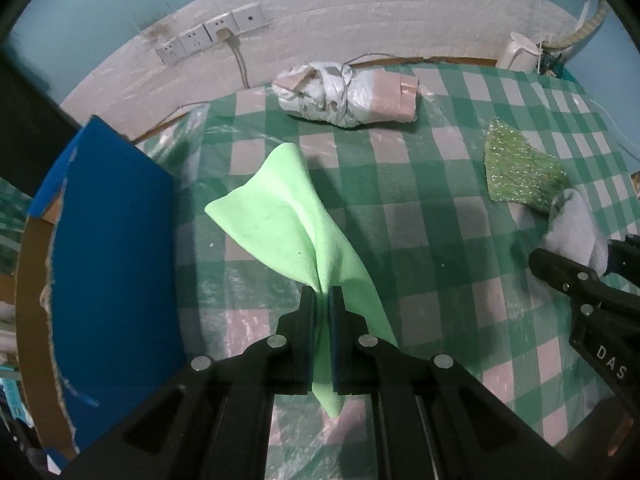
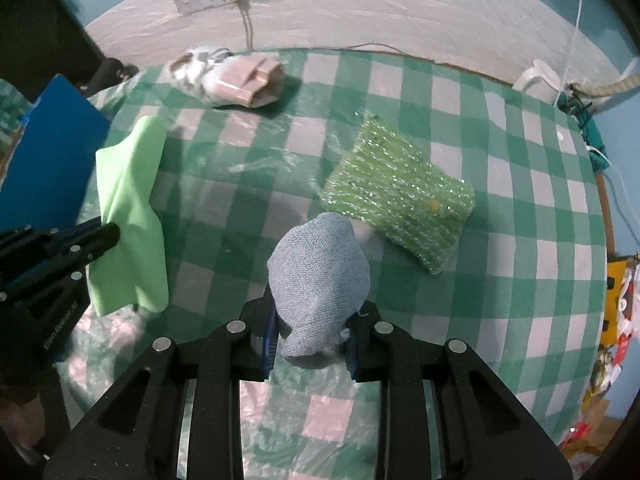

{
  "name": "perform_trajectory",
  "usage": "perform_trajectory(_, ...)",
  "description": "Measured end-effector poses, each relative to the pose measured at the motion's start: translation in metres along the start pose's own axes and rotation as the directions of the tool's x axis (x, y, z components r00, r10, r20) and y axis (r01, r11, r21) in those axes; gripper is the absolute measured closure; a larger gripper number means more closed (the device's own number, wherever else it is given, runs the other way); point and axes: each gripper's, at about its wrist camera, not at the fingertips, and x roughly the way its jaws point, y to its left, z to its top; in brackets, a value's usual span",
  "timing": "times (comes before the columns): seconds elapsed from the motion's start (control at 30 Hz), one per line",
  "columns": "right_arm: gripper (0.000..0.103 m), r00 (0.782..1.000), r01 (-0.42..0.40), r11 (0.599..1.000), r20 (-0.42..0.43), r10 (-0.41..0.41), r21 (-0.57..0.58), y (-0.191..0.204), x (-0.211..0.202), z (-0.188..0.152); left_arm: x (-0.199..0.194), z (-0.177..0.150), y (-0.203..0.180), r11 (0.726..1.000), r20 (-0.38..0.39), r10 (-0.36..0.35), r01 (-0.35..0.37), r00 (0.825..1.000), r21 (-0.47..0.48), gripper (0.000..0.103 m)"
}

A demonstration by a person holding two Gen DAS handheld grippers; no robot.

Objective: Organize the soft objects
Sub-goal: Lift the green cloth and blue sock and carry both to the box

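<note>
Left gripper (image 1: pixel 322 296) is clamped on a pale green microfibre cloth (image 1: pixel 288 216), lifted beside the blue cardboard box (image 1: pixel 112 264). Right gripper (image 2: pixel 310 320) pinches a grey-blue knitted sock (image 2: pixel 320 276) above the table. Transfer stage, apparently; next, carry each over the box and release.

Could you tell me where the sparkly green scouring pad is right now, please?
The sparkly green scouring pad lies on the checked tablecloth, just beyond the grey-blue knitted sock in the right gripper.

White wall sockets (image 1: pixel 212 38) above a wrapped plastic bundle (image 1: pixel 344 94).
</note>
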Motion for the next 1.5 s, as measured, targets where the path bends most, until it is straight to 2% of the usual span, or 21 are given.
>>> perform_trajectory(0.63,0.078,0.997,-0.014,0.998,0.077,0.019,-0.069,0.023,-0.041,0.003,-0.051,-0.015,0.014,0.999,0.104,0.047,-0.049,0.993,0.010,0.097)
perform_trajectory(1.5,0.078,0.985,-0.042,0.984,0.159,0.070,-0.173,0.088,-0.087,0.018,-0.105,-0.038,0.078,0.991,0.196,0.104,-0.086,0.975,-0.101,0.097)
